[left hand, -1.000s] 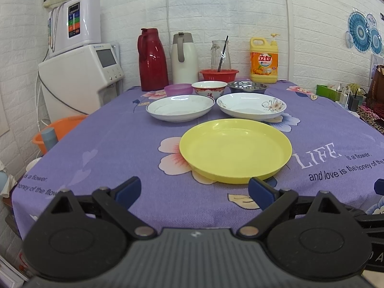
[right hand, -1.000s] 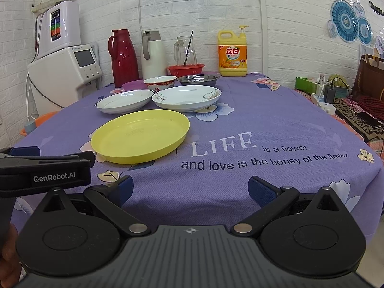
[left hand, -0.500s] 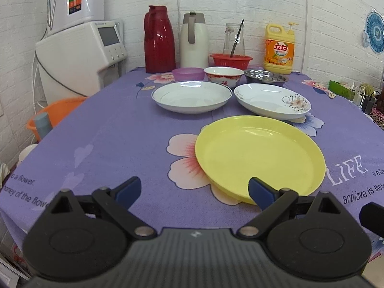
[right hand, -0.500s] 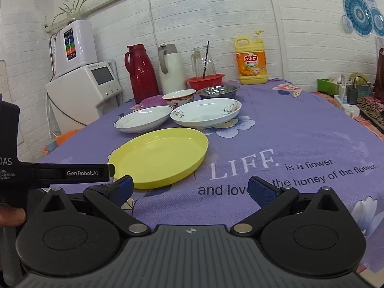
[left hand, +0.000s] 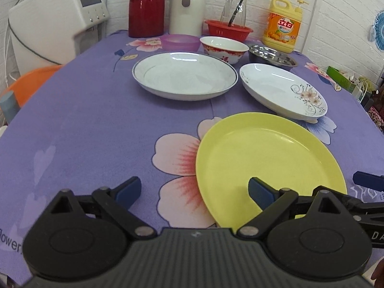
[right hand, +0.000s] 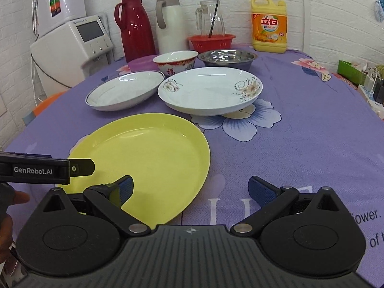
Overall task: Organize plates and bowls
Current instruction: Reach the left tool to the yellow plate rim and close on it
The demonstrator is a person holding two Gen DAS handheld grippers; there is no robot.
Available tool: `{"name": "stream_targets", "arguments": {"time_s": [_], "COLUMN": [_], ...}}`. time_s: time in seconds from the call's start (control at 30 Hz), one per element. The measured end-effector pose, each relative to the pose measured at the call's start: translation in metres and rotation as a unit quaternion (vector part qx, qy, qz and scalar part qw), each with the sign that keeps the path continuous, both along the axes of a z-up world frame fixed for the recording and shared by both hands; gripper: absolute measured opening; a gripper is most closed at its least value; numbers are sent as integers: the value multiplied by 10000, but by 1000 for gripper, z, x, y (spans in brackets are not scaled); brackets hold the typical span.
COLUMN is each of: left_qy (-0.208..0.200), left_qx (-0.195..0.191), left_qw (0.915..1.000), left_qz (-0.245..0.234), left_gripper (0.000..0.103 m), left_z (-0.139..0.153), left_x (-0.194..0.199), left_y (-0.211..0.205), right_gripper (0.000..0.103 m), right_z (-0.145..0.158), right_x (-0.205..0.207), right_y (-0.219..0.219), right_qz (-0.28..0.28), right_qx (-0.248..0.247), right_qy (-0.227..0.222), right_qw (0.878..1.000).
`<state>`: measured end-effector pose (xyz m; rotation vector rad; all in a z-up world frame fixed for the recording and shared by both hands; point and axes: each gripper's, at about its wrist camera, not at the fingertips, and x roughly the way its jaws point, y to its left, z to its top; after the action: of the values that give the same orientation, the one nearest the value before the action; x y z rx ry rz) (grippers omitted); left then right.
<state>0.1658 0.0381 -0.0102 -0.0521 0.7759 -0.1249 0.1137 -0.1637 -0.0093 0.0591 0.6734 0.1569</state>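
Both grippers hover spread and empty over the near edge of the table [right hand: 300, 124], which carries a purple flowered cloth; the left gripper [left hand: 194, 190] has its right finger over the near rim of the yellow plate [left hand: 268, 165], the right gripper [right hand: 190, 190] its left finger over the same plate; the yellow plate lies nearest the front edge; behind it sit the blue-rimmed white plate [left hand: 184, 75] and, just beside it, the flower-patterned white plate [right hand: 210, 91]; toward the far edge stand the purple bowl [left hand: 180, 42], the red-patterned bowl [right hand: 175, 63] and the steel bowl [right hand: 226, 58]; the detergent bottle [right hand: 268, 27] stands at the far edge.
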Motion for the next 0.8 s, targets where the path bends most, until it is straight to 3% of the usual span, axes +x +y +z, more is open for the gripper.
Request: {"name": "stream_targets", "arguments": {"time_s": [0.2, 0.37, 0.47, 0.57, 0.7, 0.8], "left_qy": [93, 114, 128, 92, 53, -18], "left_qx": [236, 205, 115, 151, 255, 132], "left_qw": [9993, 9981, 9978, 9972, 9964, 9958], "left_qz": [-277, -578, -647, -727, -807, -902], "left_gripper": [95, 95, 94, 93, 90, 74], "left_z": [-2, -1, 1, 2, -1, 1], "left_x": [13, 15, 17, 16, 15, 11], "left_y": [-5, -4, -2, -5, -11, -13], "right_gripper": [103, 103, 103, 103, 103, 103], "right_z": [-8, -11, -6, 2, 0, -5], "right_x": [15, 13, 16, 13, 15, 15], "right_y": [11, 4, 2, -2, 7, 10], "right_qz": [89, 180, 114, 212, 303, 328], "right_qx": [-417, -356, -330, 67, -204, -304], "right_qy": [122, -96, 24, -132, -107, -105], "right_qw": [9990, 9992, 9994, 9997, 9993, 9989]}}
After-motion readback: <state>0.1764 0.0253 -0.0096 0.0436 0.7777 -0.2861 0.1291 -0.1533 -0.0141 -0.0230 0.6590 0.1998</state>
